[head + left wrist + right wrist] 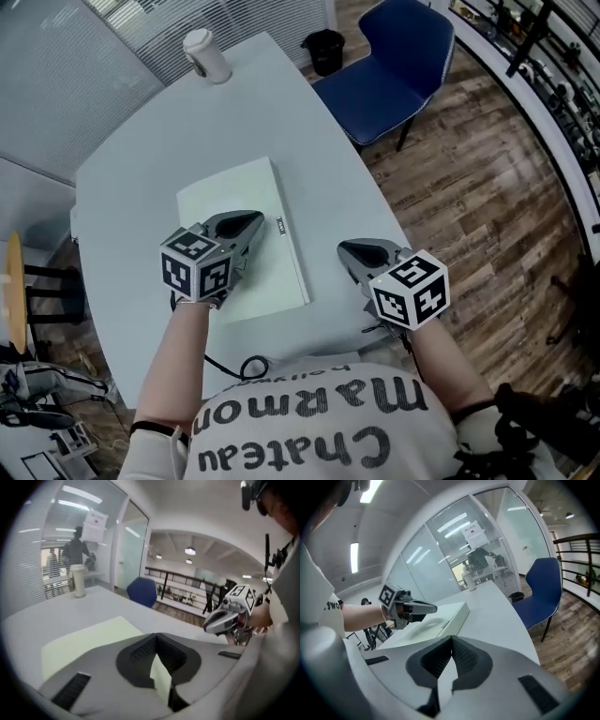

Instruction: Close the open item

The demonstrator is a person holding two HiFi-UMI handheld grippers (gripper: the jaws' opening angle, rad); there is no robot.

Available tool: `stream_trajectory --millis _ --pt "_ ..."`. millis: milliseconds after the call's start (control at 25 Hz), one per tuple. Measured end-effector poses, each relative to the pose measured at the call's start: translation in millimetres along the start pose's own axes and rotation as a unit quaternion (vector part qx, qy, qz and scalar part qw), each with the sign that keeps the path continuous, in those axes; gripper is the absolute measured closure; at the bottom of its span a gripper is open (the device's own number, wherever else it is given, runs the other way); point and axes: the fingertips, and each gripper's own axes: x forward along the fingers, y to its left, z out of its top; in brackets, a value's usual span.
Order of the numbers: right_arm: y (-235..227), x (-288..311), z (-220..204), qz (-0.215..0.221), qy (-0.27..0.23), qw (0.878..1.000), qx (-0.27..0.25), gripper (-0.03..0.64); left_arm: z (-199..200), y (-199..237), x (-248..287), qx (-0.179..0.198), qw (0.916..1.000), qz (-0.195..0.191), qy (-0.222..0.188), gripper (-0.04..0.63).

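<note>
Pale green flat rectangular box [234, 192] [89, 639] [450, 613]: lying flat on the white table [187, 122], near the person's edge, its lid sitting down flush on the base. A small dark tab is showing on the long side wall that is facing the right gripper.

Left gripper [259, 223] [156, 634] [433, 607], grey, two-jaw, with marker cube: hovering over the near half of the box lid, pointing away from the person. Its jaws are meeting at the tips and gripping nothing; the green lid is showing through the gap behind the tips. Whether the tips are touching the lid I cannot tell.

Right gripper [343, 249] [451, 638] [206, 626], same make: hanging over bare table just to the right of the box, apart from it. Its jaws are likewise pressing together at the tips and holding nothing, with only white tabletop showing through the gap behind them.

White paper cup with lid [206, 54] [78, 581] [471, 581]: standing upright at the far end of the table, well apart from the box.

Blue upholstered chair [403, 56] [143, 591] [543, 588]: standing on the wood-plank floor [469, 206] beside the table's far right side.

Black waste bin [325, 52] [518, 597]: sitting on the floor beyond the chair, near the glass partition.
</note>
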Motion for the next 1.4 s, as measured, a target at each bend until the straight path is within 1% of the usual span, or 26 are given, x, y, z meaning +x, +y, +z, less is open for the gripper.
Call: stream_trajectory --millis 40,80,120,160,240,320,400,480,560,680,800,880,1000,1120,1400 --pt "0.2 -0.8 3.4 -0.006 -0.002 1.0 0.0 0.617 10.1 -1.2 -13.8 -0.013 0.9985 0.004 -0.052 0.603" --pt "0.7 -1.4 6.8 -0.012 -0.004 1.0 -0.002 0.617 16.1 -2.7 -28.5 -0.027 0.995 0.009 -0.096 0.603" --pt "1.5 -1.8 10.5 -0.021 -0.005 1.0 -0.006 0.617 17.1 -3.7 -43.0 -0.041 0.9912 0.018 -0.125 0.603" --pt "2.8 -2.0 15.1 -0.031 -0.008 0.999 -0.013 0.617 13.5 -3.9 -56.8 -0.055 0.9883 0.03 -0.139 0.603" --pt "6.6 -3.0 26.4 -0.057 -0.019 0.998 -0.029 0.617 -0.4 -4.3 -81.4 -0.072 0.9855 0.057 -0.142 0.603" --pt "12.5 -7.7 35.4 -0.087 -0.035 0.995 -0.036 0.616 -15.3 -8.7 -105.7 -0.08 0.9834 0.077 -0.144 0.603" --pt "22.2 -15.5 41.4 -0.111 -0.057 0.992 -0.029 0.617 -28.7 -17.0 -131.6 -0.086 0.9808 0.083 -0.155 0.603" --pt "36.7 -22.8 48.8 -0.121 -0.086 0.989 -0.023 0.617 -40.8 -25.0 -158.1 -0.087 0.9782 0.085 -0.168 0.603" --pt "56.2 -27.2 54.6 -0.12 -0.106 0.987 -0.025 0.616 -54.6 -28.5 -182.8 -0.082 0.9778 0.093 -0.169 0.603" --pt "87.8 -29.2 54.3 -0.115 -0.106 0.987 -0.039 0.617 -74.1 -30.1 -213.9 -0.074 0.978 0.104 -0.165 0.603" --pt "115.6 -30.6 51.0 -0.111 -0.103 0.987 -0.057 0.617 -80.9 -33.4 -242.1 -0.086 0.9719 0.104 -0.193 0.603" --pt "131.6 -32.7 53.0 -0.109 -0.106 0.986 -0.067 0.615 -80.8 -34.1 -259.3 -0.084 0.9684 0.106 -0.209 0.603" --pt "156.1 -38.3 49.1 -0.109 -0.106 0.985 -0.082 0.617 -88.0 -39.3 -282.1 -0.073 0.9675 0.114 -0.214 0.603" --pt "178.4 -41.8 38.6 -0.104 -0.106 0.985 -0.088 0.617 -97.6 -46.2 -299.9 -0.08 0.9641 0.113 -0.226 0.603" --pt "206.9 -71.3 13.1 -0.122 -0.117 0.981 -0.093 0.617 -116.3 -84.6 -336.8 -0.085 0.9543 0.099 -0.269 0.603"
